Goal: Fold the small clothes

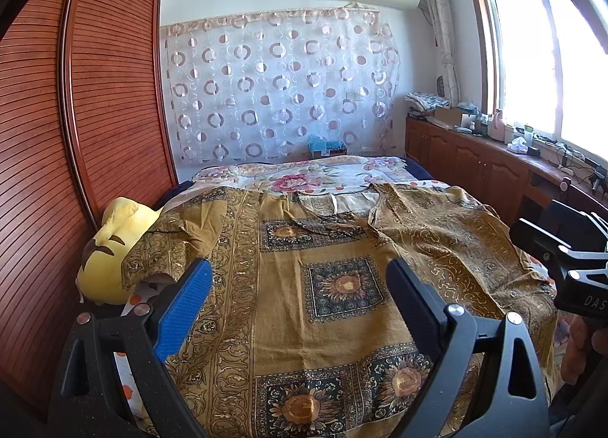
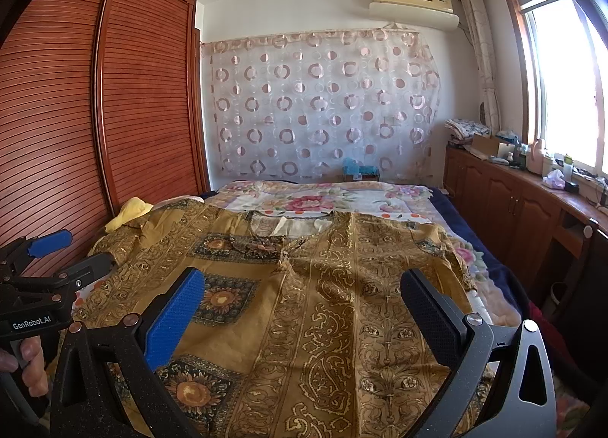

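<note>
Left wrist view looks along the bed (image 1: 380, 172), where a mustard-gold patterned tunic (image 1: 304, 286) lies spread front-up, neckline at the far end, over a floral bedspread (image 1: 304, 179). The left gripper (image 1: 300, 308) hovers above the garment's middle with its fingers (image 1: 182, 308) spread wide and nothing between them; the right gripper (image 2: 304, 320), seen in its own view, is likewise wide open and empty over the right half of the cloth. The left sleeve (image 1: 171, 244) is bunched near a yellow plush toy (image 1: 114, 240) beside the wooden wardrobe (image 1: 76, 134), while the right sleeve (image 2: 437, 244) lies flatter toward the bed's right edge. I judge the folding has not really begun: this looks like the lay-out step, with both tools poised before a first grasp (the hem nearest the cameras is hidden below the frame). The next move probably calls for pinching an edge or sleeve on each side, low enough to catch only the cloth, then carrying it inward to the centre line.
</note>
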A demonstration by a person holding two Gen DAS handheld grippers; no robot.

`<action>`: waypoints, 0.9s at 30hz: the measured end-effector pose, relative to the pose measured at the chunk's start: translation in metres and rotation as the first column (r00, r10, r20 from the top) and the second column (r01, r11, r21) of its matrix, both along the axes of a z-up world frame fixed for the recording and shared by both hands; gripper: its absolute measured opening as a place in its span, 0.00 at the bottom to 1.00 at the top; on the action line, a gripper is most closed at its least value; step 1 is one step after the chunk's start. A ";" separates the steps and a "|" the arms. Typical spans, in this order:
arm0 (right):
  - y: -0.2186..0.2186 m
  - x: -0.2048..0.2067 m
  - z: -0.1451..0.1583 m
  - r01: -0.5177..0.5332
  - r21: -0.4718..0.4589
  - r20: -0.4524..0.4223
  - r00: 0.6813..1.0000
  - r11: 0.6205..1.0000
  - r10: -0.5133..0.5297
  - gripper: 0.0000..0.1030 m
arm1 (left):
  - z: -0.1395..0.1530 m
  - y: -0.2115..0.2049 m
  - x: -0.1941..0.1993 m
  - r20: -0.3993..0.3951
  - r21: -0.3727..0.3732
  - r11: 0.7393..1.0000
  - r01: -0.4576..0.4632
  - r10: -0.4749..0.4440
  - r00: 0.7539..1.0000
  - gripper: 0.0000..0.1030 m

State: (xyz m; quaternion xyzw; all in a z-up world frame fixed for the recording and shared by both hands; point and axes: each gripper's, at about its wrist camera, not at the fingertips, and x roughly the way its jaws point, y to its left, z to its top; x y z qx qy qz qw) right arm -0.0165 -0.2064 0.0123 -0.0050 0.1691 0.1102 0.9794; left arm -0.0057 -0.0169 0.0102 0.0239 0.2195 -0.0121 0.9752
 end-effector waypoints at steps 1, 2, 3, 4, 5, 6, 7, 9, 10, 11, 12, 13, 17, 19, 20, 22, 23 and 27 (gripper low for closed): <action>0.000 0.000 0.000 0.000 0.000 0.000 1.000 1.000 0.000 1.00 | -0.001 0.001 0.000 -0.001 0.000 1.000 0.000 0.000 1.000 0.91; 0.000 0.000 0.000 0.000 0.001 0.001 1.000 1.000 0.000 1.00 | 0.000 0.000 0.000 0.001 0.000 1.000 0.000 0.000 1.000 0.91; 0.000 0.000 0.000 0.000 0.002 0.001 1.000 1.000 0.000 1.00 | 0.001 -0.001 0.000 0.002 0.000 1.000 0.000 0.000 1.000 0.91; 0.000 0.000 0.000 0.000 0.002 0.001 1.000 1.000 0.000 1.00 | 0.002 0.000 0.000 0.002 0.000 1.000 0.000 0.000 1.000 0.91; 0.000 0.000 0.000 0.000 0.003 0.001 1.000 1.000 0.000 1.00 | 0.002 -0.001 0.000 0.002 0.000 1.000 0.001 -0.001 1.000 0.91; 0.000 0.000 0.000 -0.001 0.002 0.001 1.000 1.000 0.001 1.00 | 0.002 -0.001 0.000 0.002 0.000 1.000 0.001 -0.001 1.000 0.91; 0.000 0.000 0.000 -0.001 0.003 0.002 1.000 1.000 0.001 1.00 | 0.002 0.000 -0.001 0.002 0.000 1.000 0.001 -0.001 1.000 0.91; 0.001 0.001 0.000 -0.002 0.004 0.003 1.000 1.000 0.002 1.00 | 0.002 0.000 -0.001 0.003 0.000 1.000 0.001 -0.001 1.000 0.91; 0.001 0.001 0.000 -0.002 0.004 0.003 1.000 1.000 0.002 1.00 | 0.002 0.000 -0.001 0.002 -0.001 1.000 0.001 -0.001 1.000 0.91; 0.001 0.001 0.000 -0.002 0.005 0.004 1.000 1.000 0.002 1.00 | 0.002 -0.001 -0.001 0.003 -0.001 1.000 0.001 -0.001 1.000 0.91; 0.001 0.001 0.000 -0.003 0.005 0.004 1.000 1.000 0.003 1.00 | 0.002 0.000 -0.001 0.003 0.000 1.000 0.001 -0.001 1.000 0.91; 0.001 0.002 0.000 -0.003 0.005 0.005 1.000 1.000 0.003 1.00 | 0.002 0.000 -0.001 0.003 0.000 1.000 0.000 0.000 1.000 0.91; 0.002 0.002 0.000 -0.005 0.008 0.009 1.000 1.000 0.005 1.00 | 0.002 0.000 -0.001 0.004 0.000 1.000 0.001 -0.001 1.000 0.91; 0.003 0.003 0.000 -0.006 0.008 0.011 1.000 1.000 0.006 1.00 | 0.002 0.000 -0.001 0.004 -0.001 1.000 0.001 -0.001 1.000 0.91; 0.003 0.003 0.000 -0.006 0.008 0.011 1.000 1.000 0.006 1.00 | 0.002 0.000 -0.001 0.004 -0.001 1.000 0.001 -0.001 1.000 0.91; 0.003 0.004 -0.001 -0.008 0.008 0.012 1.000 1.000 0.007 1.00 | 0.003 -0.001 -0.001 0.004 0.000 1.000 0.001 -0.001 1.000 0.91; 0.002 0.003 -0.001 -0.007 0.008 0.014 1.000 1.000 0.007 1.00 | 0.002 0.000 -0.001 0.004 0.000 1.000 0.001 -0.001 1.000 0.91; 0.002 0.002 -0.002 -0.008 0.011 0.015 1.000 1.000 0.007 1.00 | 0.002 0.000 -0.002 0.006 -0.001 1.000 0.000 0.000 1.000 0.91</action>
